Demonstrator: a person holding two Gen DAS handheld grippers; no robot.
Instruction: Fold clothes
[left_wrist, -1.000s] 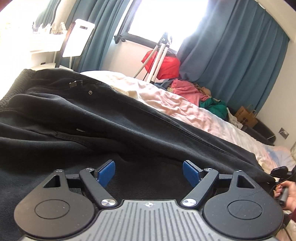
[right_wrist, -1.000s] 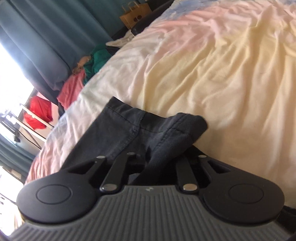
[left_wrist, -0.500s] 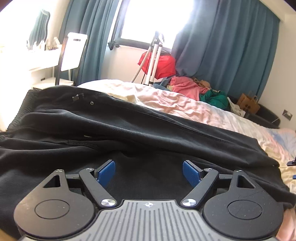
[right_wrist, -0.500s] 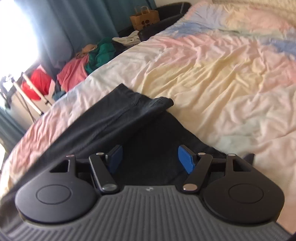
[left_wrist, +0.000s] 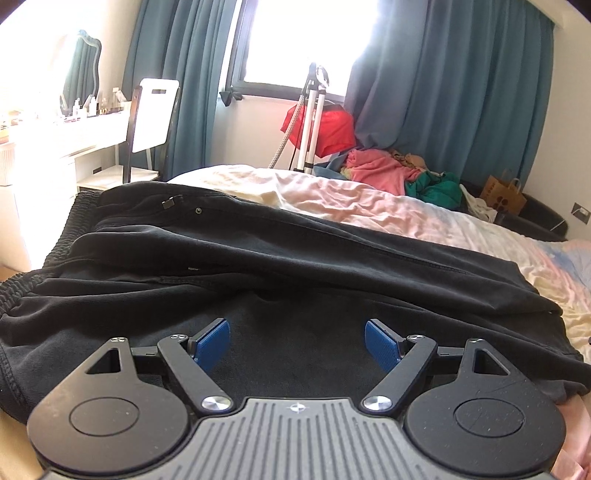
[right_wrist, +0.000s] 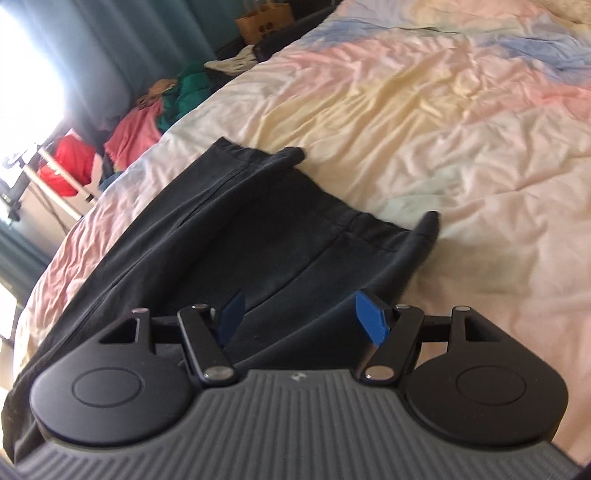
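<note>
1. A pair of black cotton trousers lies spread across a bed with a crumpled pastel sheet of cream, pink and blue, filling the middle band of the left wrist view, its ribbed waistband at the left edge and legs running toward the right edge
2. The left gripper, at the bottom centre of that view, has its blue-padded fingers spread wide with nothing between them, black cloth lying beneath
3. In the right wrist view the trousers run from the lower left toward the centre, both leg hems ending on the sheet in mid-frame, one corner of the nearer hem curled upward
4. The right gripper, low in the frame, also stands wide open and holds nothing; the nearer leg's cloth lies under its fingers
5. Behind the bed, teal curtains frame a bright window in the upper part of the left wrist view, with a white tripod, a red bag, a heap of pink and green clothes and a brown paper bag at the right
</note>
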